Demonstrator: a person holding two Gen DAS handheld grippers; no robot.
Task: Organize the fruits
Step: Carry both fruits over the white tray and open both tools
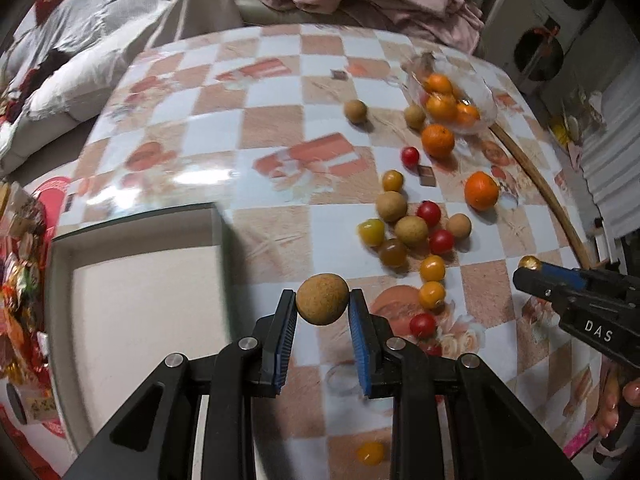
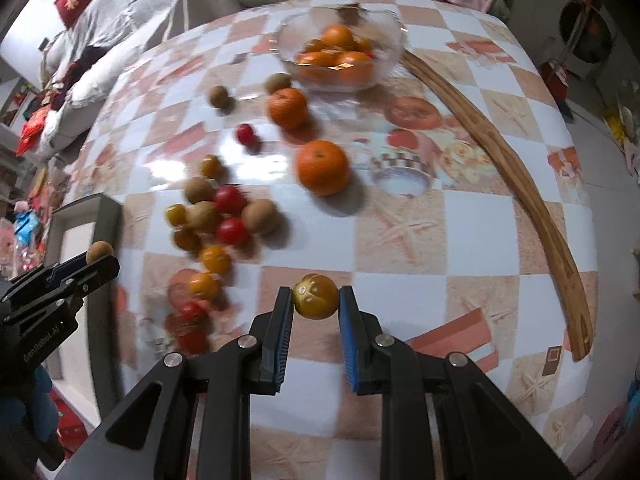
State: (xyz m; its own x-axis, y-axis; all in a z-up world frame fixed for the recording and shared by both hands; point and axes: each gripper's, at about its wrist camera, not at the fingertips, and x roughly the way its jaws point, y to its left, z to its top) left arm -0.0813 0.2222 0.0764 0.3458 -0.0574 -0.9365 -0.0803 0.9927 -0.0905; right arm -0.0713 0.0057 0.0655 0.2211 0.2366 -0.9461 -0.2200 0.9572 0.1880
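The left gripper (image 1: 322,300) is clenched on a brown longan (image 1: 322,299), a round fruit with a rough, speckled tan skin, pinched between the blue ribbed pads at the fingertips and held above the desk (image 1: 280,160) beside the rim of a white tray (image 1: 140,308). The right gripper (image 2: 316,297) grasps a yellow cherry tomato (image 2: 315,296), glossy and amber with pale streaks near its top, held over a checkered square of the desk. In the left wrist view the right gripper's body carries the white letters "DAS"; in the right wrist view the left gripper's body shows white lettering that seems to read "GenRobot.AI", though it is small and tilted.

Beyond the grippers, a loose cluster of fruits (image 2: 218,220) lies on the desk: tan longans, red cherry tomatoes and yellow-orange ones, some touching. Two mandarins (image 2: 322,167) with dimpled orange peel sit apart from the cluster, one nearer a clear glass bowl (image 2: 384,68) that holds more mandarins. Another longan (image 1: 355,111) lies alone farther out. A curved wooden strip (image 2: 500,152) runs along the desk's right side. The desk cover is a glossy checkered print in pale blue and tan with red pictures.
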